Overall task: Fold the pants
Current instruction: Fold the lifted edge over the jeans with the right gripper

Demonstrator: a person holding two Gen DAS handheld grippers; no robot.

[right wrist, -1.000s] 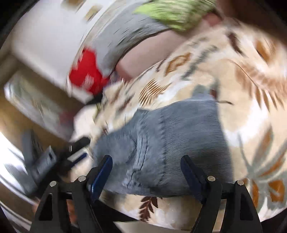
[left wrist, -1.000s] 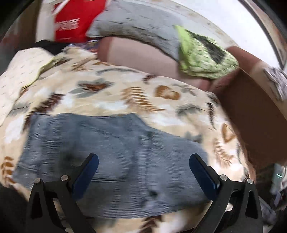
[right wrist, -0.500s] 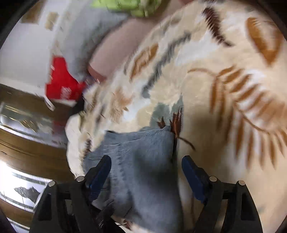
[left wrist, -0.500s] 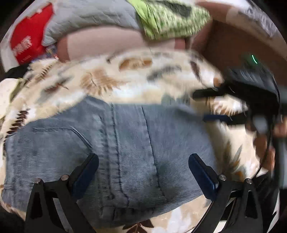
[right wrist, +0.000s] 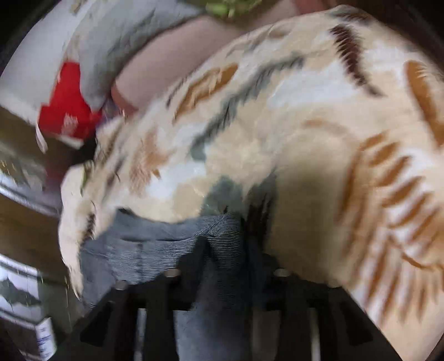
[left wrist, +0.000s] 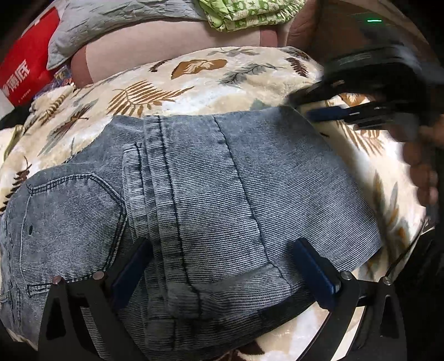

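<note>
The grey-blue corduroy pants (left wrist: 199, 200) lie folded on a leaf-print blanket (left wrist: 172, 83). My left gripper (left wrist: 219, 266) is open, its blue pads straddling the near edge of the pants, back pocket to the left. My right gripper (right wrist: 224, 250) is shut on the far right corner of the pants (right wrist: 222, 230); it also shows in the left wrist view (left wrist: 333, 111) at that corner, blurred, with the hand behind it.
Behind the blanket lie a grey pillow (left wrist: 111, 25), a green cloth (left wrist: 249, 11), a pinkish cushion (left wrist: 155, 47) and a red bag (left wrist: 25, 72). A brown sofa arm (left wrist: 305, 30) rises at the back right.
My right gripper has closed on the pants' far right corner. My left gripper has moved closer over the pants and stays open.
</note>
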